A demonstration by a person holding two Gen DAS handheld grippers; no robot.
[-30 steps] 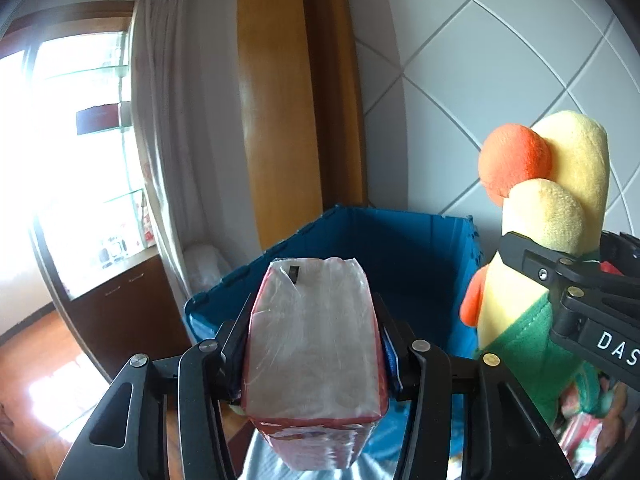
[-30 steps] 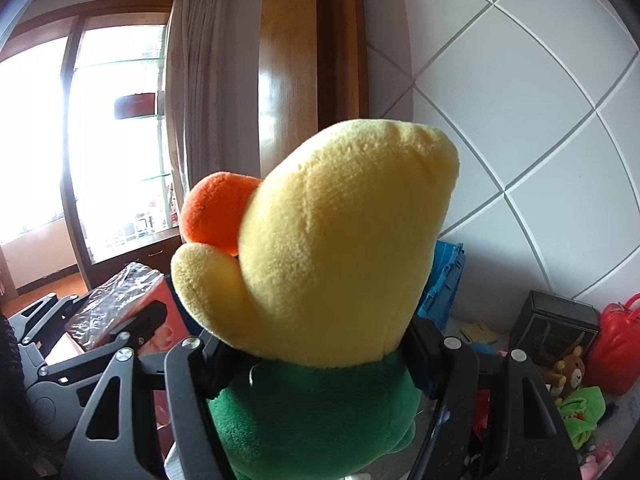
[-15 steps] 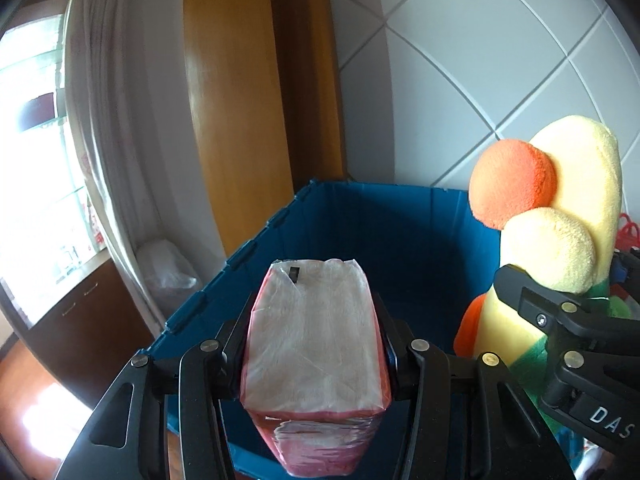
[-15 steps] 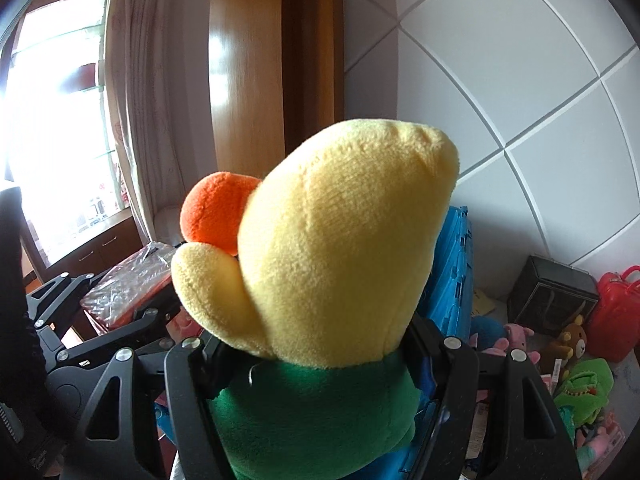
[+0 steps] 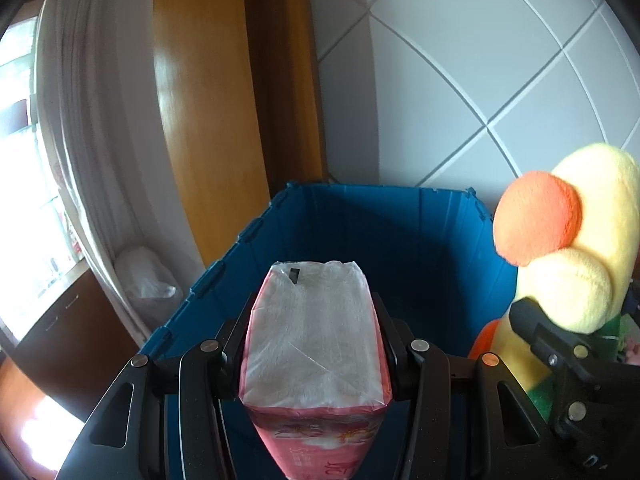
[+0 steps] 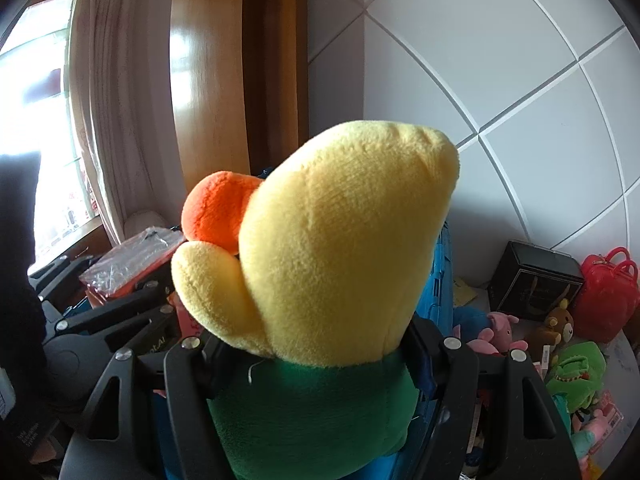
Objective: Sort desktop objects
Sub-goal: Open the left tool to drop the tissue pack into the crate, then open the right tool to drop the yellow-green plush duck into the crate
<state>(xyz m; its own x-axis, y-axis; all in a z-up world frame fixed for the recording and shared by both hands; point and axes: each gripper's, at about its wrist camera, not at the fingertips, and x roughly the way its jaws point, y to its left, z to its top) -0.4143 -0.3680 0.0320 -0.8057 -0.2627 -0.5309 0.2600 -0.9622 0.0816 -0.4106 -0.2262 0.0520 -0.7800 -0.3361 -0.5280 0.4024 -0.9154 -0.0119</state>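
My left gripper (image 5: 314, 320) is shut on a pink tissue pack (image 5: 316, 340) wrapped in clear film, held over the open blue bin (image 5: 400, 232). In the right wrist view my right gripper (image 6: 316, 344) is shut on a yellow plush duck (image 6: 340, 248) with an orange beak and green body. The same plush duck (image 5: 576, 248) shows at the right edge of the left wrist view, beside the bin's right wall. The tissue pack (image 6: 132, 252) and the left gripper's frame appear at the left of the right wrist view. The bin's floor is hidden behind the pack.
A tiled white wall (image 5: 500, 80) and a wooden panel (image 5: 208, 100) rise behind the bin. On the table at right lie a black box (image 6: 532, 280), a red bag (image 6: 608, 296) and several small plush toys (image 6: 576, 368). A curtain and window stand at left.
Both grippers have swung right and slightly down with their loads. The blue bin now fills the space under the tissue pack, and the window has slid out to the left.
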